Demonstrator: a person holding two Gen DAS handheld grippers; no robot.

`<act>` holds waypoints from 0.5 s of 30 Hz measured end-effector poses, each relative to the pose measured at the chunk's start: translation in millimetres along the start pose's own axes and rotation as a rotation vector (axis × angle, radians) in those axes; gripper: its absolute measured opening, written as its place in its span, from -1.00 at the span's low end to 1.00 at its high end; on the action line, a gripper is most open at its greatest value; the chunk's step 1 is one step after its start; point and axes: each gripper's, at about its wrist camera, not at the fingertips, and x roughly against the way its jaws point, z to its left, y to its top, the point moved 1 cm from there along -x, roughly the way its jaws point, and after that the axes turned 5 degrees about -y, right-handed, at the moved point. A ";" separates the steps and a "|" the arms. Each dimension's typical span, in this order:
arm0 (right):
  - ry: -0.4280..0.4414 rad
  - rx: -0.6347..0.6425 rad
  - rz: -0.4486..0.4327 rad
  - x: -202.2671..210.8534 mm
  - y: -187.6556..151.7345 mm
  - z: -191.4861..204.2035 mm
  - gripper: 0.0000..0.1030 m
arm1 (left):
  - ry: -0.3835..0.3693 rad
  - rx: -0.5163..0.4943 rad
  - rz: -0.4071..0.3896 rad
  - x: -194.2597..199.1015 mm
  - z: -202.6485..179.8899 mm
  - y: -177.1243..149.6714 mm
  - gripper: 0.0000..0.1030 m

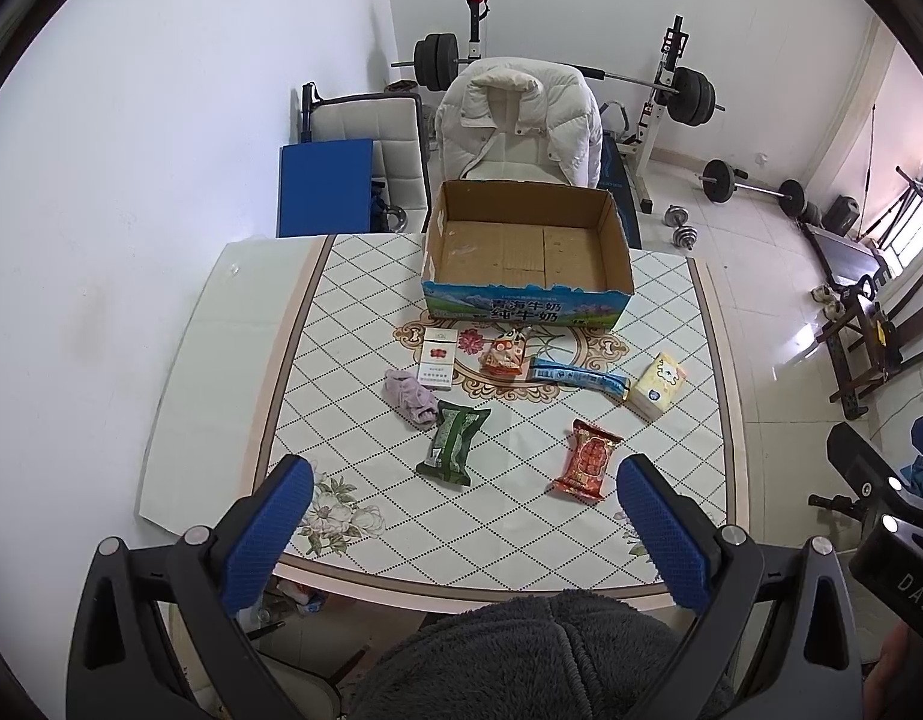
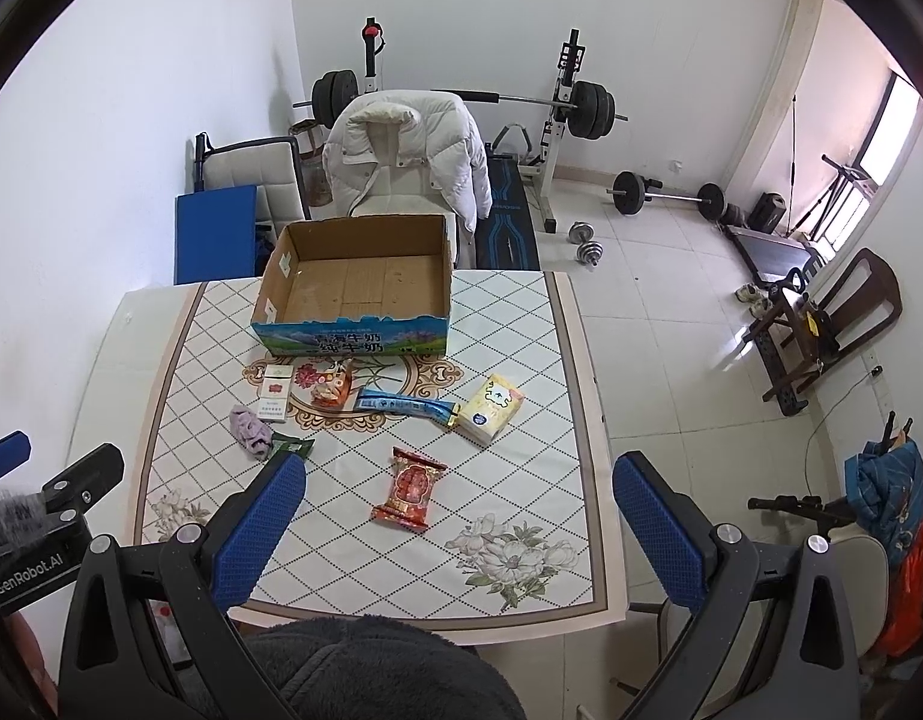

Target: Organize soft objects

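Lying mid-frame on the patterned table (image 1: 671, 312), the soft items form a loose spread: a lilac cloth bundle (image 1: 410, 399) touching a green packet (image 1: 452, 444), a red snack packet (image 1: 587, 459), an orange packet (image 1: 503, 355), a long blue wrapper (image 1: 578, 379) and a yellow tissue pack (image 1: 656, 385). A white-and-red carton (image 1: 437, 359) sits beside the cloth. Hovering above the near table edge at the bottom of each view, the left gripper (image 1: 464, 480) and right gripper (image 2: 458, 480) both have jaws spread wide, holding nothing. Higher in the frame, the open cardboard box (image 1: 524, 294) shows only its bare floor.
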 end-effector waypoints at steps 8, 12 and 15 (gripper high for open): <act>0.004 -0.001 0.001 1.2 2.8 0.3 1.00 | 0.000 0.000 0.001 0.6 -1.0 -2.5 1.00; 0.005 -0.001 0.000 0.4 1.7 0.3 1.00 | -0.002 -0.005 -0.002 2.7 -3.4 -2.5 1.00; 0.006 -0.003 0.001 -0.2 1.9 0.6 1.00 | -0.002 -0.004 -0.003 2.6 -4.6 -3.3 1.00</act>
